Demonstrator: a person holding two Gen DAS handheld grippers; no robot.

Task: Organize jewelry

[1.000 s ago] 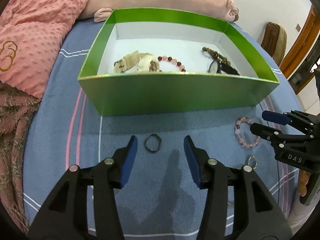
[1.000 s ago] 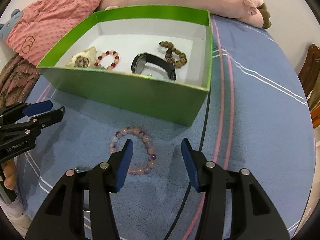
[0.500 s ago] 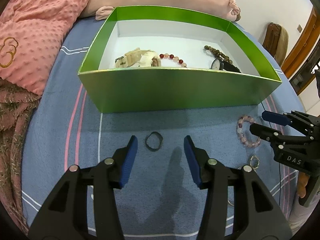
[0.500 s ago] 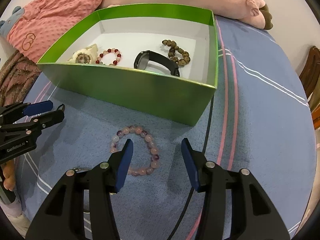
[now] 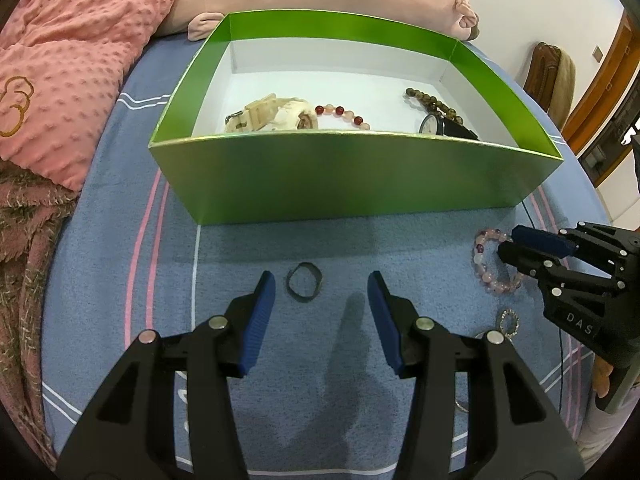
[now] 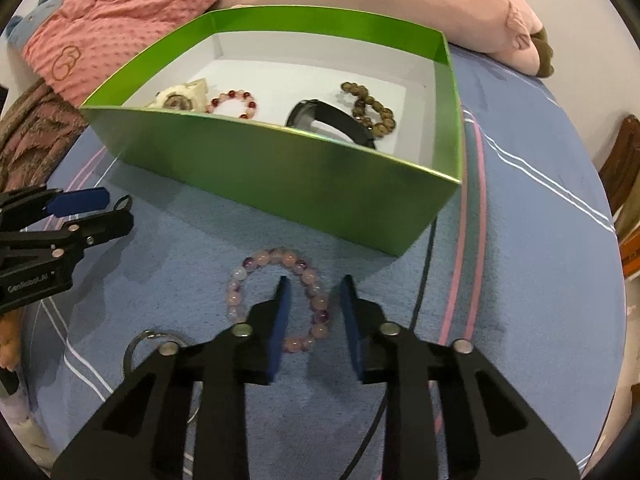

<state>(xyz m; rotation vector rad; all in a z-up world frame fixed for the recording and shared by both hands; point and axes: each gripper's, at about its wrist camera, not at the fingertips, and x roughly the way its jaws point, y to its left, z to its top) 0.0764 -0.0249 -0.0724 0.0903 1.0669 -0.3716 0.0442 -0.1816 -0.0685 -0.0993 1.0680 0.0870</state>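
The right claw [image 6: 312, 312] is closing, straddling the right-hand arc of the pink round-beaded bracelet [image 6: 276, 300] lying on the blue bed sheet [image 6: 520, 280] at lower centre, pads not yet pinching; green cardboard box [image 6: 280, 176] just above.

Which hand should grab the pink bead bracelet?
The right tool: its jaws have just been closing around one side of the pink bead bracelet. The left tool sits by a small dark ring.

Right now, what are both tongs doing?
Left tongs: open, empty, near the dark ring.
Right tongs: just been closing around the pink bead bracelet, not yet gripping it.
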